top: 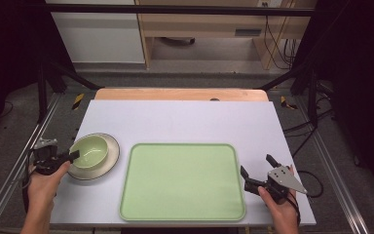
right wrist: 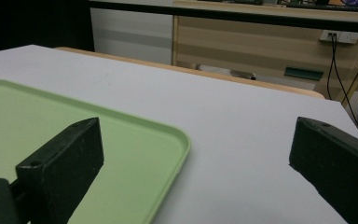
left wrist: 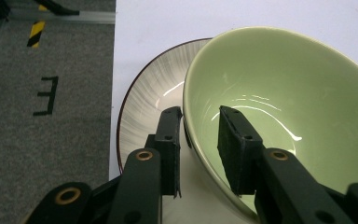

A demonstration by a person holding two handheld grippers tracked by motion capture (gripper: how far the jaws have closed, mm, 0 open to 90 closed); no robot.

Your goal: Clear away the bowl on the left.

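The tabletop (top: 185, 117), covered in a pale sheet, carries three things, and the broadest is the light green tray (top: 182, 181), lying flat and bare in the middle near the person's edge, apparently set there to receive dishes. To its left, just beside it but apart, sits the striped plate (top: 111, 157) with a dark rim, and on that plate rests the green bowl (top: 90, 150), which looks tipped slightly in the left gripper view, probably because one side is being taken up. The left claw (top: 74, 156) comes in from the tabletop's left edge and straddles the bowl's near wall, one jaw outside over the plate and the other inside the bowl (left wrist: 279, 93); the jaws stand narrow around the rim, and they appear to pinch it, a grip that suits lifting a bowl by its edge. The right claw (top: 258, 170) waits at the tray's right side over bare tabletop, its jaws spread wide with nothing between them, seemingly kept clear of the tray so the bowl can be brought across.
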